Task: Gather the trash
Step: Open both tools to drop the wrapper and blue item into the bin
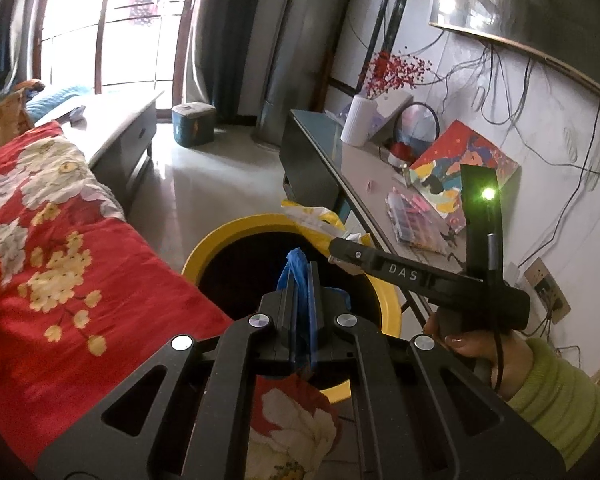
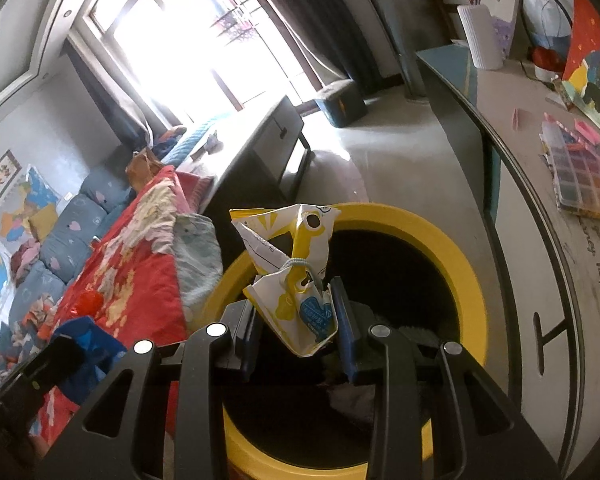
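My left gripper is shut on a crumpled blue scrap and holds it over the yellow-rimmed trash bin. My right gripper holds a crumpled yellow and white wrapper between its fingers above the same bin. The jaws stand partly apart with the wrapper between them. In the left wrist view the right gripper reaches over the bin's far rim with the wrapper at its tip. The left gripper and its blue scrap show at the lower left of the right wrist view.
A bed with a red floral blanket lies left of the bin. A long table on the right carries a white vase, a colourful painting and a bead box. A low bench and a blue stool stand near the window.
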Demonstrator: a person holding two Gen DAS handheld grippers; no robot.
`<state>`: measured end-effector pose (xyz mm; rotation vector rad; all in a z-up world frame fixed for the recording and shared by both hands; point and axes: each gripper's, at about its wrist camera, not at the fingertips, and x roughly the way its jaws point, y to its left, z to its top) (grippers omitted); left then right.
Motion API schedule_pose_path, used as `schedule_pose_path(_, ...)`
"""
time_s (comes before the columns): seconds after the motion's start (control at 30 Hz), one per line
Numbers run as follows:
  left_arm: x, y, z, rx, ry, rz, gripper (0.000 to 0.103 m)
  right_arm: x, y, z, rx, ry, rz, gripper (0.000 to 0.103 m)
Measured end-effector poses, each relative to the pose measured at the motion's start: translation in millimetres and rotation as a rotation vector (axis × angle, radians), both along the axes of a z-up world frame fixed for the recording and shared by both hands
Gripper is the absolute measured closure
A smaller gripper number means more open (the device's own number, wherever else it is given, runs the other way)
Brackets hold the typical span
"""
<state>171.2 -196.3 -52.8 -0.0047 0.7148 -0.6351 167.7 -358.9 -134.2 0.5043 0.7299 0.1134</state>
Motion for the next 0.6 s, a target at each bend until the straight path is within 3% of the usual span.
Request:
schedule_pose_path(0.3,12.1,-15.8,-13.1,0.032,0.031,-0.019,0.102,1.7,-12.2,-10.8,0.040,0.024,-0.011,0.070)
schedule_pose_path(0.47,18.1,-19.8,-12.2,0.034,0.036,-0.015,0.101,0.6,-15.5,-12.1,0.046,0.032,-0.020,0.061)
schedule_pose_path(0.53,18.3,-18.8,-10.8,0.032,0.033,-0.009,0.089,-0.3,-16.8,-12.2,0.046,0.031,-0.029,0.058)
schedule_pose_path(0.6,18.8,-14.9,-8.7,0.020,0.033,0.004,0.056,-1.8,-18.0,-11.3,0.049,0.027,-0.040,0.055)
